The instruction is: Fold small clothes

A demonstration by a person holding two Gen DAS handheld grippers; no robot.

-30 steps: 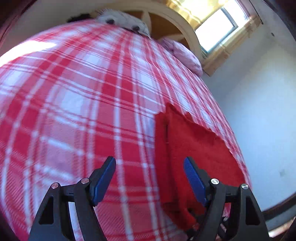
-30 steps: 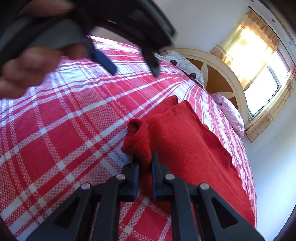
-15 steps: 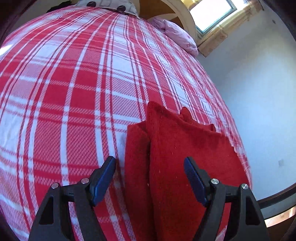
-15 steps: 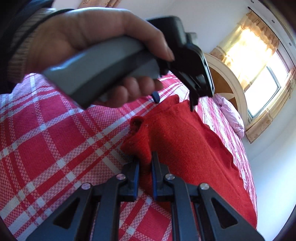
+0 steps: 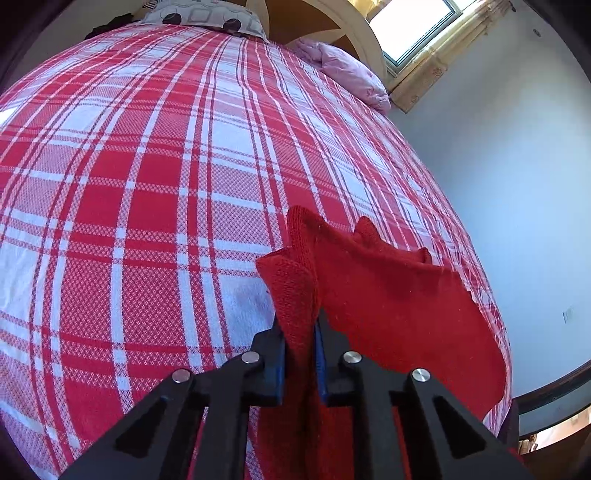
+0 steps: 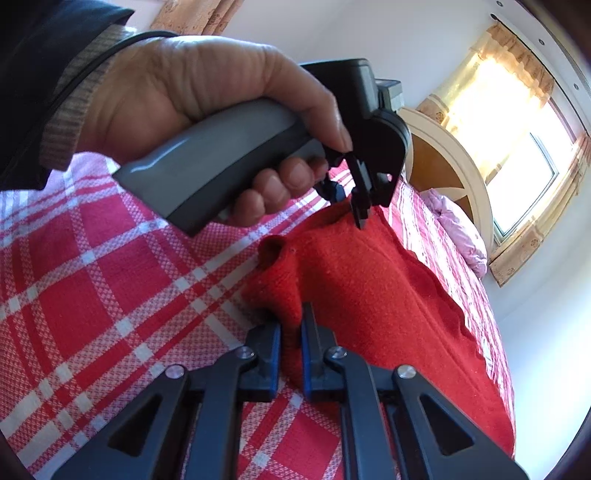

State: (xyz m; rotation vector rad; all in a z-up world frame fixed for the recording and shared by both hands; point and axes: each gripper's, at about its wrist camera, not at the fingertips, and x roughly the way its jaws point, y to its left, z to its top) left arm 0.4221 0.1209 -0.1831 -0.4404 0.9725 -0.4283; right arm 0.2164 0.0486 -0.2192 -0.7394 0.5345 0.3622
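Note:
A small red knitted garment (image 5: 388,295) lies folded on the red-and-white plaid bedspread (image 5: 147,184), near the bed's right edge. In the left wrist view my left gripper (image 5: 299,325) has a raised fold at the garment's left edge between its blue pads; its jaws are closing and press on the cloth. In the right wrist view my right gripper (image 6: 290,325) is shut on a bunched near corner of the garment (image 6: 369,280). Farther back along the same edge, a hand (image 6: 207,96) holds the left gripper (image 6: 347,206), tips down in the cloth.
A patterned pillow (image 5: 207,14) and a pink pillow (image 5: 351,74) lie at the cream headboard (image 6: 443,155). A curtained window (image 6: 524,166) is behind it. A pale wall (image 5: 498,184) runs along the bed's right side. Open bedspread (image 6: 74,277) stretches to the left.
My left gripper came over to the garment's left edge with jaws wide, then closed on a fold of it. The right gripper kept its hold and stayed in place.

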